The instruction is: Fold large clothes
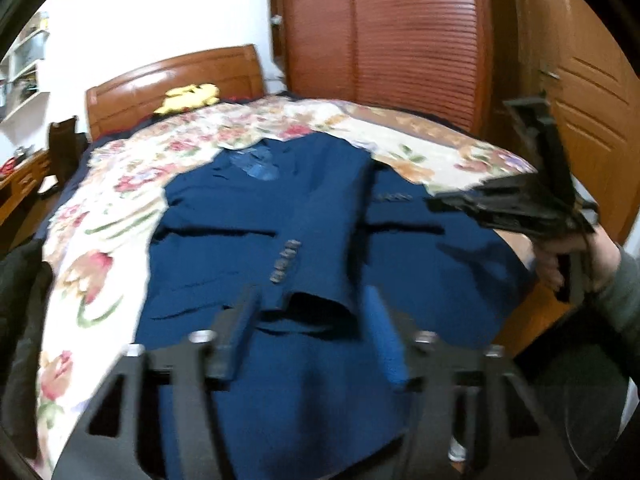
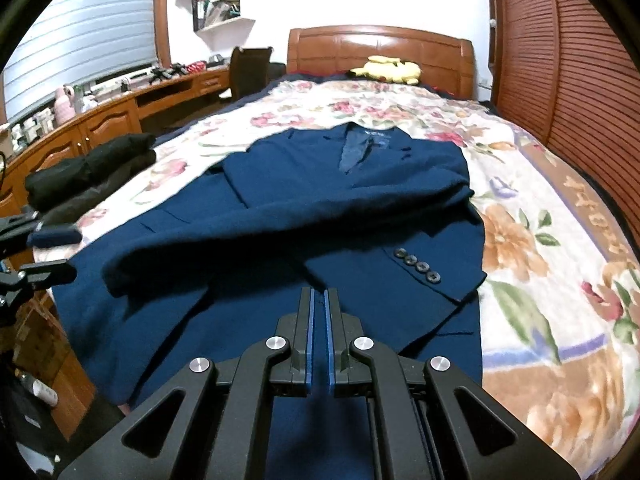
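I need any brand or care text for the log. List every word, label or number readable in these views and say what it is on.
Nothing reads in full.
Blanket, border by the wardrobe: large orange letters, seen sideways, not legible.
Blue jacket, neck label: a small tag with lettering too small and blurred to read.
Shelf items: too small to read.

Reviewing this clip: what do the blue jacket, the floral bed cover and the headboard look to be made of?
Blue jacket: matte woven suiting, possibly wool blend, judging by the soft nap and dark buttons. Floral bed cover: plush fleece-like blanket with fuzzy printed pile. Headboard: glossy varnished wood with bright reflections.
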The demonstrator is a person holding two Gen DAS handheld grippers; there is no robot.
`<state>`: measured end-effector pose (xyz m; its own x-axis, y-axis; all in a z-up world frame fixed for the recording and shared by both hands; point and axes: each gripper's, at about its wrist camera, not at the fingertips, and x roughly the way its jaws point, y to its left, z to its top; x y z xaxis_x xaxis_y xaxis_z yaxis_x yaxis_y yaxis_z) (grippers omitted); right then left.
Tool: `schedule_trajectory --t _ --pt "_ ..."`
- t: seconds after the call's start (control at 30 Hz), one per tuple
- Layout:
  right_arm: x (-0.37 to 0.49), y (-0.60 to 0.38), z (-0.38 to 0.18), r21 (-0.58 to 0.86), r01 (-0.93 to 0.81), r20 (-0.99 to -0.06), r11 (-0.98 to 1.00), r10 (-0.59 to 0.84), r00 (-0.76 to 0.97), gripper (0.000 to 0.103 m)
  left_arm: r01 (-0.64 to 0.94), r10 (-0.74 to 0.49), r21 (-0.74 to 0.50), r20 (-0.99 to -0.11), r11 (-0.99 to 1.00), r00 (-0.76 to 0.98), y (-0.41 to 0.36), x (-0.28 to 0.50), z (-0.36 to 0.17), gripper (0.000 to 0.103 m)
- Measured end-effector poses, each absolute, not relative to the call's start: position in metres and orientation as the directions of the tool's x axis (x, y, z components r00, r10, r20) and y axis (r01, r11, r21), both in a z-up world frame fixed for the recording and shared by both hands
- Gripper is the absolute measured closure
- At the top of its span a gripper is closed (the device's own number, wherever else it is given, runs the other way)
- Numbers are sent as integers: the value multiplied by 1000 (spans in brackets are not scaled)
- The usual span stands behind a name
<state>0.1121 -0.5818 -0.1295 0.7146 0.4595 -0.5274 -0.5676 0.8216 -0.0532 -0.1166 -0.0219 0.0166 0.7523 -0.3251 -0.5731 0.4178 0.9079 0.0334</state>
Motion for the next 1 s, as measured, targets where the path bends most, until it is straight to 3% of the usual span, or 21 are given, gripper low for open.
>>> schedule_trajectory --t 0.17,0.27,0.33,0.37,0.57,0.77,1.0 --pt "108 -578 -131 -44 -578 -507 815 480 715 89 303 -230 25 -592 953 773 -3 -86 4 34" --pt "106 -565 -129 -33 -594 -499 803 502 706 75 271 -195 34 -610 962 768 6 -76 -7 34" --pt "104 -555 -125 -17 -610 -480 792 529 700 57 250 -174 38 -616 968 768 14 -74 -13 34" --pt "104 -548 -122 -6 -619 -468 785 545 695 55 241 -166 40 -616 970 770 17 -75 -15 34" --pt "112 -497 -123 37 -658 -467 752 595 654 54 204 -134 43 -621 978 772 38 -83 -22 34" --pt "137 -467 -153 -31 -590 -593 807 460 660 54 184 -129 24 -624 983 771 53 -91 -22 34" --pt "161 -507 -169 94 -562 -635 822 485 601 54 204 -156 6 -623 979 766 47 -85 -21 34"
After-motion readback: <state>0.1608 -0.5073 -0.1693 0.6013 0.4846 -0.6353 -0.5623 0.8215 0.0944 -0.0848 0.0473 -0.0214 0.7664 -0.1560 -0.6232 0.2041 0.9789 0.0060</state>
